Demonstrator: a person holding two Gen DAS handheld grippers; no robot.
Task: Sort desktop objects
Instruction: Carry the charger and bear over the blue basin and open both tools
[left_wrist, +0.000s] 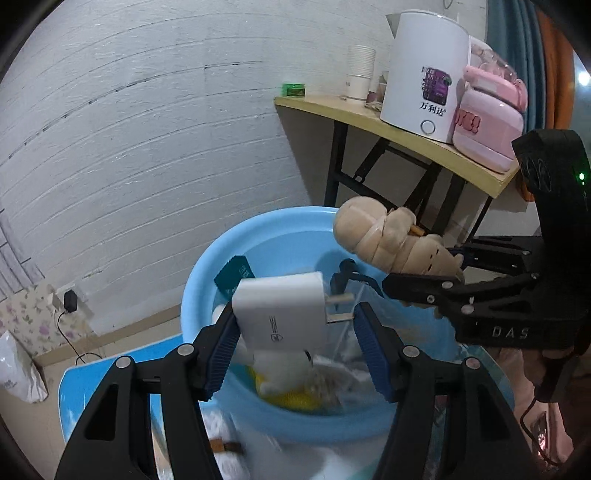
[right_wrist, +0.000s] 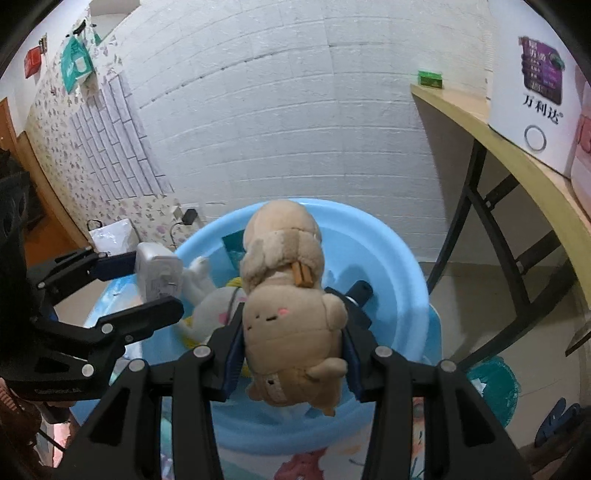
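Holding a white charger (left_wrist: 284, 314) in our left gripper (left_wrist: 295, 347) fingers and a tan plush toy (right_wrist: 291, 332) in our right gripper (right_wrist: 291, 354), we hover both above the blue basin (right_wrist: 406, 280), apparently to drop them in.

Both fisheye views are evenly and fairly brightly lit by soft indoor light, with only faint shadows under the wooden table (left_wrist: 424, 140) and a small bright glare spot at the far right edge of the left wrist view. Strong barrel distortion bends the white brick wall (right_wrist: 295, 92) into curves, and dark vignetting rounds off the corners. The lower foreground in the left wrist view is smeared by blur.
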